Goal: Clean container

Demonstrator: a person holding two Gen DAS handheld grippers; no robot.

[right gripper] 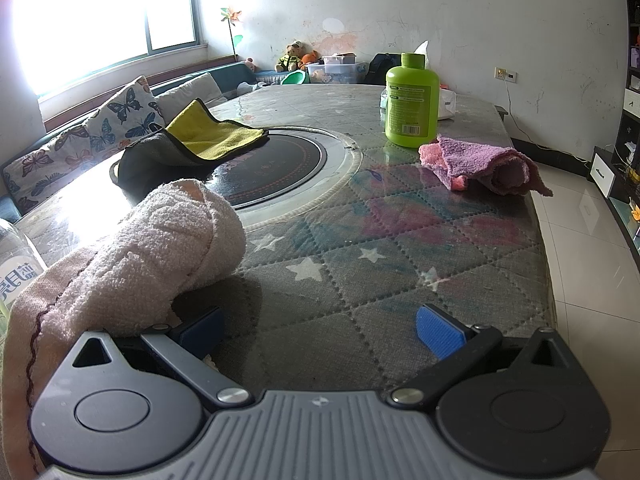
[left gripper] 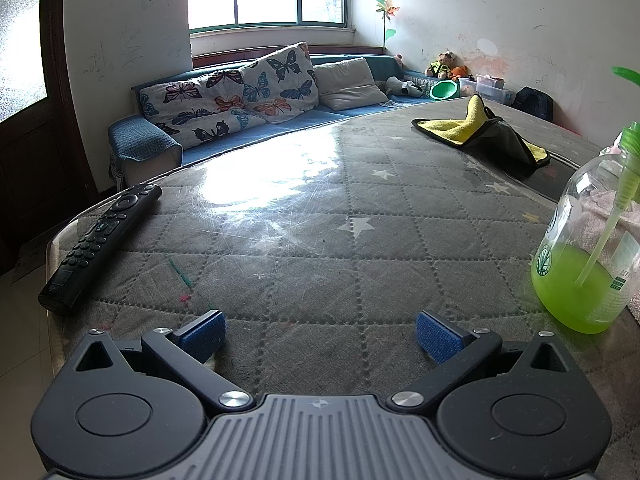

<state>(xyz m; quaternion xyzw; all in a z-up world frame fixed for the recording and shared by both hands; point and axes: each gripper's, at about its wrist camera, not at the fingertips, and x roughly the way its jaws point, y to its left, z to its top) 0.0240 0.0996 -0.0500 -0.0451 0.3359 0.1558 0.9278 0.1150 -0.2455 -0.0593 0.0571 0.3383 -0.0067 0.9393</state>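
A clear pump bottle [left gripper: 588, 248] with green liquid stands at the right edge of the left wrist view; a sliver of it shows at the left edge of the right wrist view [right gripper: 16, 264]. My left gripper [left gripper: 320, 338] is open and empty, low over the quilted table, left of the bottle. My right gripper [right gripper: 320, 336] is open and empty. A pale pink towel [right gripper: 132, 264] lies bunched on the table, draped over my right gripper's left side. A green opaque bottle [right gripper: 412, 100] stands far across the table.
A yellow and grey cloth [left gripper: 480, 132] [right gripper: 192, 140] lies on the round cooktop [right gripper: 280, 164] set in the table. A purple-pink towel [right gripper: 484, 164] lies near the right edge. A black remote [left gripper: 100, 244] lies at the left edge. A sofa [left gripper: 248, 96] stands beyond.
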